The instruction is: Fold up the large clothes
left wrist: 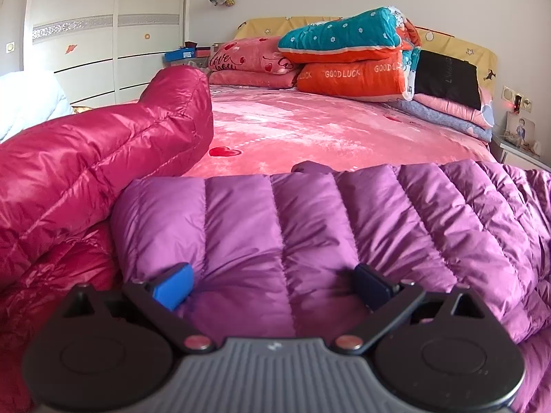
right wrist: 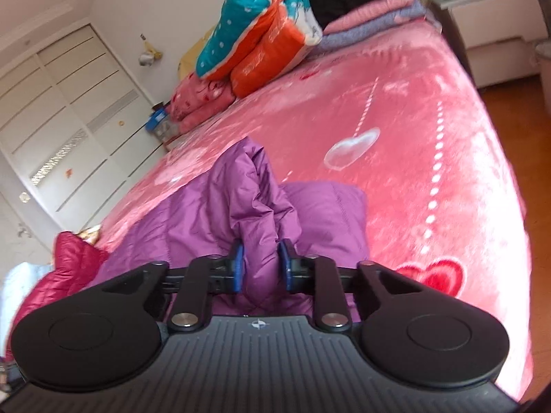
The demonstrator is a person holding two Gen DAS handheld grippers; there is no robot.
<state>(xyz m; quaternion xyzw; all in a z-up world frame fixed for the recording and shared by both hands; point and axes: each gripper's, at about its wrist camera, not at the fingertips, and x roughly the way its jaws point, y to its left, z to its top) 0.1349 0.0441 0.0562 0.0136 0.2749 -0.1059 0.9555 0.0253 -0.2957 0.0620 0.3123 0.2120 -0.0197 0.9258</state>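
Right fingers pinch a raised fold of the purple jacket, pads pressed on it from both sides, so my right gripper is clamped on the fabric. My left gripper rests with its fingers spread wide, gripping nothing, low over the flat quilted panel of the same jacket. It lies on the pink bed, touching a red jacket on its left.

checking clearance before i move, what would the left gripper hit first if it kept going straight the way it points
Most likely the purple down jacket. The left gripper hangs open, angled down over its quilted panels, right ahead of its fingertips. How near they are is unclear.
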